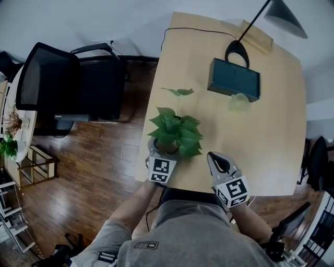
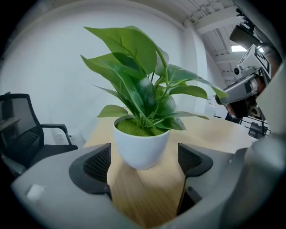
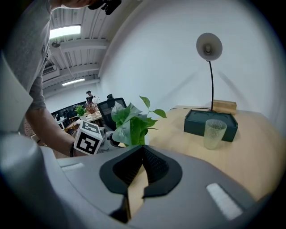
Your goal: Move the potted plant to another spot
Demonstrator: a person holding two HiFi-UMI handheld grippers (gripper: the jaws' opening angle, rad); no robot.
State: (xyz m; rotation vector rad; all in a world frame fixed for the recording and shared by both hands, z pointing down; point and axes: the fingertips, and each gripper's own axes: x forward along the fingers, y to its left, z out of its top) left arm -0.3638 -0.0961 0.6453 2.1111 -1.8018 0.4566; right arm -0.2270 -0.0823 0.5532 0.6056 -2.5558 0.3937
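Note:
A potted plant (image 1: 175,130) with broad green leaves stands in a white pot (image 2: 140,147) near the front left corner of the wooden table (image 1: 261,151). My left gripper (image 2: 144,161) is open, its jaws reaching to either side of the pot's base with a small gap at each pad. In the head view the left gripper (image 1: 160,154) sits right at the pot under the leaves. My right gripper (image 1: 218,160) rests to the plant's right, over the table's front edge. Its jaws are shut (image 3: 143,152) with nothing between them. The plant (image 3: 132,123) shows to the left in the right gripper view.
A dark green box (image 1: 234,78) and a clear ribbed glass (image 1: 240,101) stand further back on the table. A black desk lamp (image 1: 284,15) rises behind the box. A black office chair (image 1: 68,83) stands on the wooden floor, left of the table.

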